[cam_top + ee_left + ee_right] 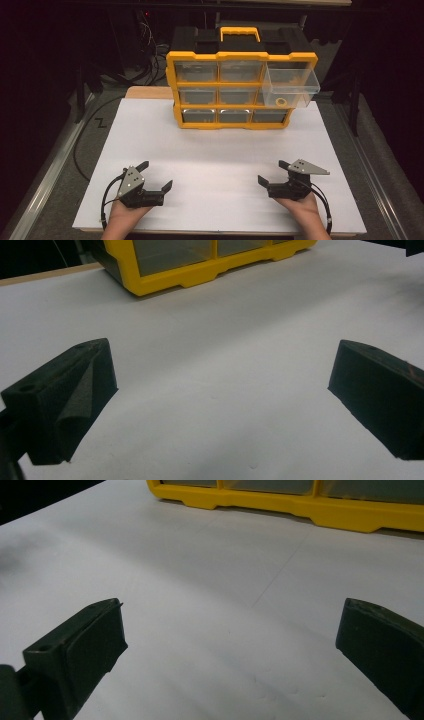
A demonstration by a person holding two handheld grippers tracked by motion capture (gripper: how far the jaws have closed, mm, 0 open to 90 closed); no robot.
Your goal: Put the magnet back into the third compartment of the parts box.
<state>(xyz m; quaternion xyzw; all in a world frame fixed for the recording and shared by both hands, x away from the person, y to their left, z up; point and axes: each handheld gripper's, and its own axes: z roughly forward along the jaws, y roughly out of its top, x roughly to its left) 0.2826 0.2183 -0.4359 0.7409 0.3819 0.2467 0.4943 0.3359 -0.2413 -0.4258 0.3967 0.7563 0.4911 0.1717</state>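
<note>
A person's left gripper (156, 175) rests low on the white table (215, 150) near its front edge, jaws spread wide with nothing between them. Behind, at the table's far middle, stands a yellow drawer cabinet (240, 90) (three rows of clear drawers); its upper right drawer (291, 86) is pulled out, a small yellow ring (281, 101) lying inside. At right, well apart from its partner, the right gripper (272, 172) also sits with jaws spread, holding nothing.

One yellow drawer cabinet (240, 90) with nine clear drawers, one pulled-out drawer (290, 86) at 1 o'clock holding one tape ring (281, 101); two grippers.
</note>
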